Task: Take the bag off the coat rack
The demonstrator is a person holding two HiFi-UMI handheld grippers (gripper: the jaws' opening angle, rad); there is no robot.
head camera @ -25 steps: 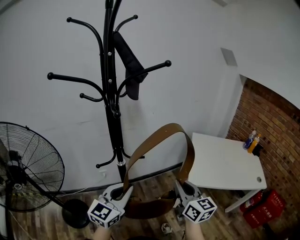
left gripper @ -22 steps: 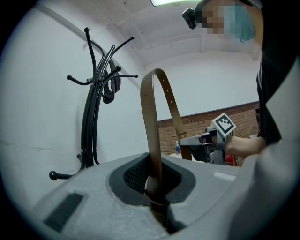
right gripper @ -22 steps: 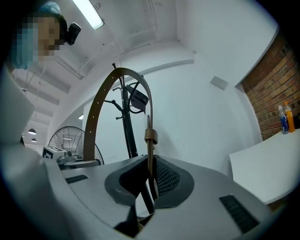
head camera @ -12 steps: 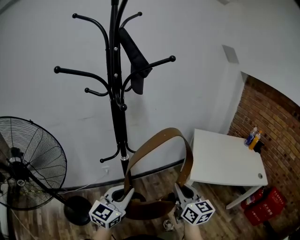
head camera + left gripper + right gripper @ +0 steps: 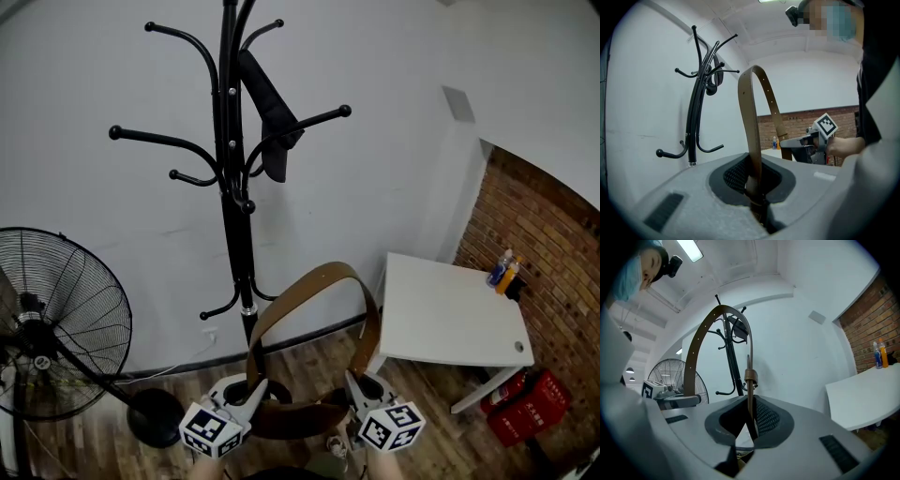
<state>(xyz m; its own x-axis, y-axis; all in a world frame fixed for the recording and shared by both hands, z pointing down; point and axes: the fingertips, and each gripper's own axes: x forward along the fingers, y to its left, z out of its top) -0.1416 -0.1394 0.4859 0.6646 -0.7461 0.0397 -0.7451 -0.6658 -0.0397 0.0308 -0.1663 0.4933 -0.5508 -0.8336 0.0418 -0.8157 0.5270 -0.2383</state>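
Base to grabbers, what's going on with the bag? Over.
Left gripper shut on strap. Right gripper shut on strap too. Bag hangs clear of coat rack. Nothing in the way.

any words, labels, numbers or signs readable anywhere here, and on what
No text can be read anywhere.
Bottles on the white table: labels too small to read.
Red crate under the table: any print too blurred to read.
Two marker cubes: black-and-white square patterns only, no letters.
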